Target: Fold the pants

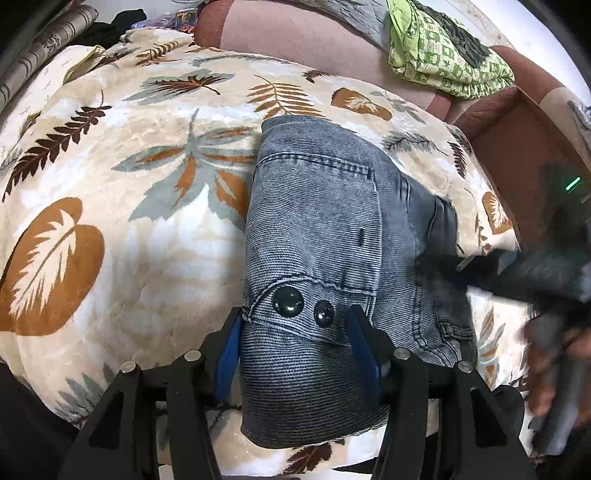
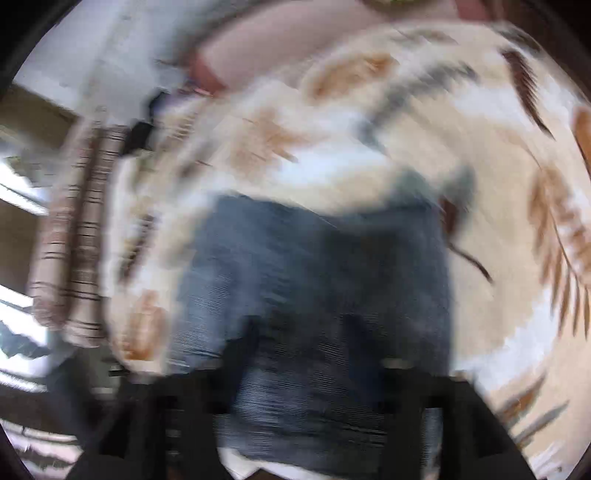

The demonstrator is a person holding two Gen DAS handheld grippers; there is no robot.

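Grey-blue denim pants (image 1: pixel 325 236) lie folded in a compact bundle on a leaf-patterned blanket (image 1: pixel 122 229). Two black buttons (image 1: pixel 288 301) show on the near part. My left gripper (image 1: pixel 293 319) has its blue-padded fingers (image 1: pixel 360 343) spread wide on either side of the near end of the pants, open, with cloth between them. My right gripper shows blurred at the right edge of the left wrist view (image 1: pixel 546 273). In the right wrist view everything is motion-blurred: the pants (image 2: pixel 314 288) fill the middle and my right gripper (image 2: pixel 299 332) stands over them; its jaws cannot be made out.
A pink sofa back (image 1: pixel 295 33) runs behind the blanket. A green patterned cloth (image 1: pixel 443 51) lies on it at the upper right. Rolled fabric (image 1: pixel 44 48) lies at the far left. A brown floor or box edge (image 1: pixel 517 147) shows at the right.
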